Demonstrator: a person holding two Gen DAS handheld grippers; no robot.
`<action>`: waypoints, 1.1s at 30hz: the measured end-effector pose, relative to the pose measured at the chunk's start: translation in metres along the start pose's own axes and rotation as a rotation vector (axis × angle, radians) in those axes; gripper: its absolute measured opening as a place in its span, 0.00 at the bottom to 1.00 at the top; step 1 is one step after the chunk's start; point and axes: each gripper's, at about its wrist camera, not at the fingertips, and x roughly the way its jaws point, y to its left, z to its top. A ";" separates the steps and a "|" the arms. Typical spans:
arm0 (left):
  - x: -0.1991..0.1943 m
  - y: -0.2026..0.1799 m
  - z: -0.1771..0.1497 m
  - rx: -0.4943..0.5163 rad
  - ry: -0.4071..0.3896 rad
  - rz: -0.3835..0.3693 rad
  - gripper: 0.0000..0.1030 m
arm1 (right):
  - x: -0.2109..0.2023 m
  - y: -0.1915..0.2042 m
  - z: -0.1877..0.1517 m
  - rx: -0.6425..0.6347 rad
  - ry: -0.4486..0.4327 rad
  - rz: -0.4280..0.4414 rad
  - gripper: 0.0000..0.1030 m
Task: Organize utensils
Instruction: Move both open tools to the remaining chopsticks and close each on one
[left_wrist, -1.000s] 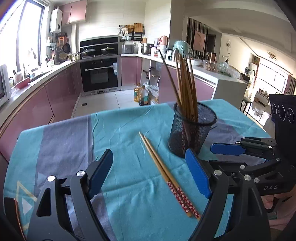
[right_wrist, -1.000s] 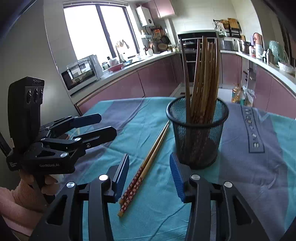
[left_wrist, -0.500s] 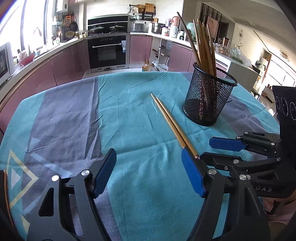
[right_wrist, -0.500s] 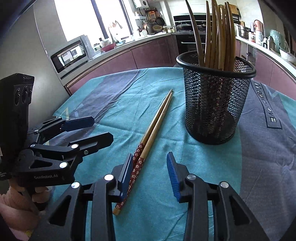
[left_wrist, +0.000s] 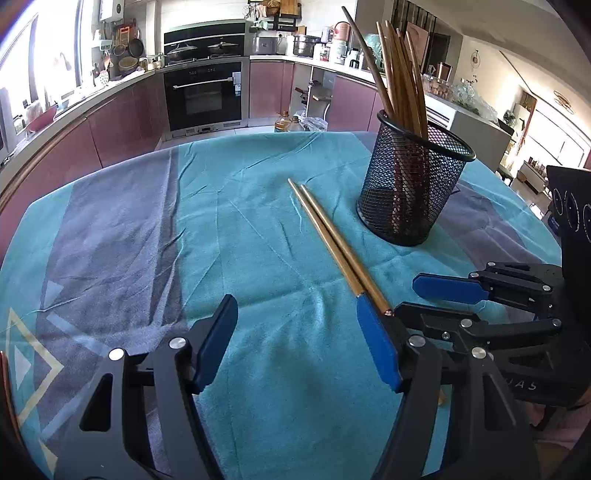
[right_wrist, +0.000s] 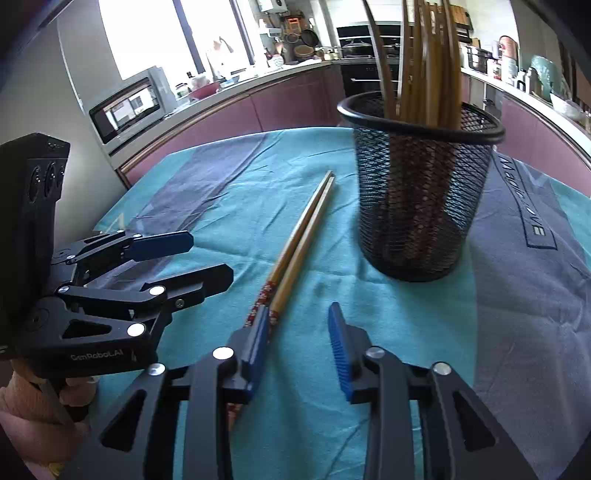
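We are at the pick-up step: two chopsticks (right_wrist: 295, 247) lie side by side on the teal cloth (left_wrist: 258, 229), just beside the mesh cup (right_wrist: 417, 184) that already holds a bundle of sticks (right_wrist: 424, 62) standing upright. Our right gripper (right_wrist: 299, 347) is low over the patterned end of the pair; its jaws are closing and stand fairly narrow, but nothing is between them, since the pair runs under and outside the left finger, not through the gap. Our left gripper (left_wrist: 295, 347) hangs near it over bare cloth, jaws closing too but well apart and empty; in its view the pair passes behind its right finger. Neither gripper holds anything. As we judge it, the next move calls for shifting the right gripper sideways so the pair sits inside the gap, then closing on both sticks together near the patterned end. The sticks are thin and lie flat, so we expect the fingertips must reach right down to the cloth, and one stick may roll away or the cloth bunch up. After that comes the lift, and a tilt upright to drop them into the cup.
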 end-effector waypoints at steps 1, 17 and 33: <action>0.002 -0.002 0.001 0.005 0.007 -0.001 0.62 | 0.001 -0.002 -0.001 0.008 0.003 0.004 0.23; 0.018 0.000 0.006 -0.019 0.050 -0.046 0.57 | 0.003 0.009 0.001 -0.015 0.006 0.045 0.24; 0.035 -0.018 0.014 0.045 0.096 -0.046 0.34 | -0.004 -0.010 -0.003 0.033 -0.002 0.026 0.24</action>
